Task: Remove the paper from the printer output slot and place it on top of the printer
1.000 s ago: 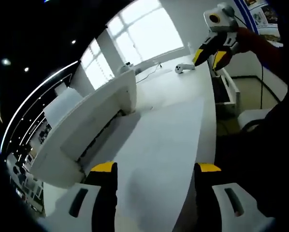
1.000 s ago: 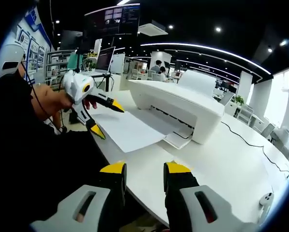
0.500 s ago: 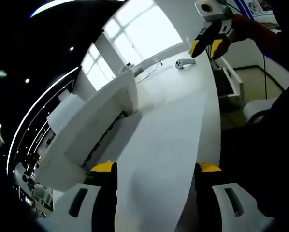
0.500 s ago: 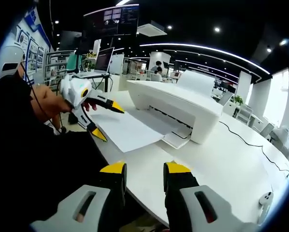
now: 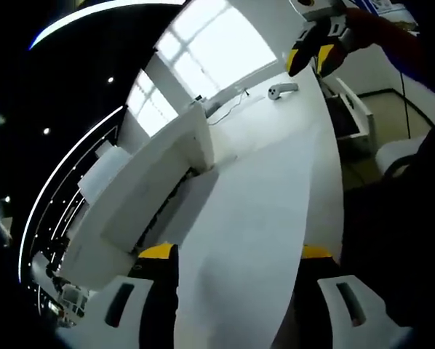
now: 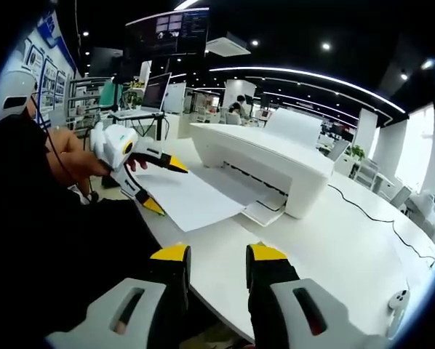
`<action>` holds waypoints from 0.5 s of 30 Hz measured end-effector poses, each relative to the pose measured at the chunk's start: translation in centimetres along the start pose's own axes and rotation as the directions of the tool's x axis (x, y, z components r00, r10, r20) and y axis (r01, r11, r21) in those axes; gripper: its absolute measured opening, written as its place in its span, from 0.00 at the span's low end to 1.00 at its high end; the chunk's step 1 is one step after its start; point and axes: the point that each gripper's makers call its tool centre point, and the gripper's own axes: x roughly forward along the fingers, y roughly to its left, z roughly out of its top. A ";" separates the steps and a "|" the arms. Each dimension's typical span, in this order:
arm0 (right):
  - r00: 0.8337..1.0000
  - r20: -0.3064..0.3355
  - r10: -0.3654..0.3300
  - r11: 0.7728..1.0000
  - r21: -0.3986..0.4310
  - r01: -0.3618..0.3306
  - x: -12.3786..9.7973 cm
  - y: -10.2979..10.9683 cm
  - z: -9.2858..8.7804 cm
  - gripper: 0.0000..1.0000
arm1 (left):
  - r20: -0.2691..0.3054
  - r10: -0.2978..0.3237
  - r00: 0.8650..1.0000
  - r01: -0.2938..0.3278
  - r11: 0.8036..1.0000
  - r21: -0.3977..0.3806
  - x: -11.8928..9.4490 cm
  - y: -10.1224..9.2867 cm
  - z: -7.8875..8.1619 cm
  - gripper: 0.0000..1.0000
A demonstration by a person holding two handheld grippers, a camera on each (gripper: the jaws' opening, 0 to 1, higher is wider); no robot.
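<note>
White, curved and broad, the surface (image 6: 326, 240) carried a white printer (image 6: 265, 160) in an open-plan office, with bare room along its near edge and to the printer's right, where a thin cable (image 6: 363, 211) ran. From the left gripper (image 5: 232, 254), whose jaws stood wide either side of the sheet without closing on it, the paper (image 5: 254, 211) stretched forward to the printer's output slot (image 6: 257, 185), its near end overhanging the surface's edge. The right gripper (image 6: 216, 254) hung apart at that edge, jaws narrowly parted and holding nothing.
</note>
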 end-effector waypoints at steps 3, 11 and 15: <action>1.000 0.001 -0.002 1.000 0.000 0.002 -0.1 0.0 0.0 0.26 | 0.001 0.008 1.000 -0.008 1.000 0.004 0.1 0.1 0.1 0.65; 1.000 0.002 -0.002 1.000 0.000 0.002 -0.1 0.0 0.0 0.26 | -0.009 0.014 1.000 -0.014 1.000 0.014 0.1 0.1 -0.1 0.61; 1.000 0.001 0.000 1.000 0.001 0.000 0.0 0.0 -0.1 0.26 | -0.023 0.016 1.000 -0.016 0.999 0.038 -0.1 0.2 -0.1 0.55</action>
